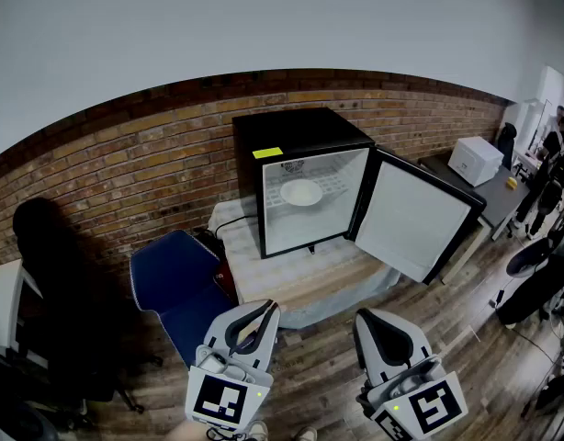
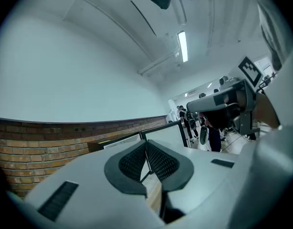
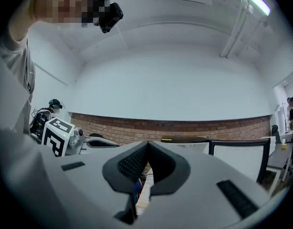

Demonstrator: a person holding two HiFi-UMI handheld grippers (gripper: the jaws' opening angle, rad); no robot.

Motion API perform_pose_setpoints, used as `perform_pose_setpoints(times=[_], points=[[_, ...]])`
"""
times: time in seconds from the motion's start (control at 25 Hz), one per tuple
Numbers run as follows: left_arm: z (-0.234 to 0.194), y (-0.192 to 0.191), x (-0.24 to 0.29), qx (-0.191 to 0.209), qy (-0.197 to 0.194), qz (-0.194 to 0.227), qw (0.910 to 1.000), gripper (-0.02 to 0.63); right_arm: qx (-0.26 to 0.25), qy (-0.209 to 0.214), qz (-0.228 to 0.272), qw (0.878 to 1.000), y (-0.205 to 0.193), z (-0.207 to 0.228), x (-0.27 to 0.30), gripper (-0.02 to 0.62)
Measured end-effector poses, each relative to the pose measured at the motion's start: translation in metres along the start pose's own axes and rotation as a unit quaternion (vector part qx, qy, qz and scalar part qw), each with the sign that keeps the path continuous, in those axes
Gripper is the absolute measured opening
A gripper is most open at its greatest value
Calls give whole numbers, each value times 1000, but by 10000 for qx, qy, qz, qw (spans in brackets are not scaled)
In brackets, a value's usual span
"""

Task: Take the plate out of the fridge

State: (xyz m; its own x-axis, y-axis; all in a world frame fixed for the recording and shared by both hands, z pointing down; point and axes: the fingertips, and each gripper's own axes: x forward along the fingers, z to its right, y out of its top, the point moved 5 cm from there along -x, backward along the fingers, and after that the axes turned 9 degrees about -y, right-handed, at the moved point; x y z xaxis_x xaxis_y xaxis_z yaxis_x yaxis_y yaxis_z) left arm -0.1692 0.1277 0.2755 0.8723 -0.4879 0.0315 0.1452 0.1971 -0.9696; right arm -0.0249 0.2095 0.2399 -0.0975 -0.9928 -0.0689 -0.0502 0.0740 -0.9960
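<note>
Before fridge (image 1: pixel 296 129), grippers (image 1: pixel 269 309) (image 1: pixel 361 318) seemingly closed, empty.

White plate (image 1: pixel 301 192) on open fridge (image 1: pixel 305 180) shelf

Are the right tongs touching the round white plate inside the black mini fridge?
Apart. The head view shows the round white plate inside the black mini fridge, while the right tongs hang well short of it, over the wooden floor.

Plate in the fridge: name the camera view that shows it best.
The head view: the plate lies in plain sight inside the open fridge. The left gripper view and the right gripper view catch only parts of the fridge; no plate shows there.
</note>
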Motion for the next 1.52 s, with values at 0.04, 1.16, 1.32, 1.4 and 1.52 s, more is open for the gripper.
perform_pose_setpoints(times=[0.04,1.16,1.32,1.4,1.52], points=[[-1,-1,0,-4,7,0,10000,26,-3,3,5,10000,0,0,1,28],[41,10,31,-3,66,-134,9999,26,430,13,5,9991,-11,49,-25,29],[52,12,38,11,132,-153,9998,26,451,74,28,9990,-16,63,-30,29],[56,10,40,30,180,-175,9997,26,470,115,20,9988,-18,67,-33,29],[63,4,42,42,267,-253,9993,26,459,179,-24,9988,-24,71,-38,29]])
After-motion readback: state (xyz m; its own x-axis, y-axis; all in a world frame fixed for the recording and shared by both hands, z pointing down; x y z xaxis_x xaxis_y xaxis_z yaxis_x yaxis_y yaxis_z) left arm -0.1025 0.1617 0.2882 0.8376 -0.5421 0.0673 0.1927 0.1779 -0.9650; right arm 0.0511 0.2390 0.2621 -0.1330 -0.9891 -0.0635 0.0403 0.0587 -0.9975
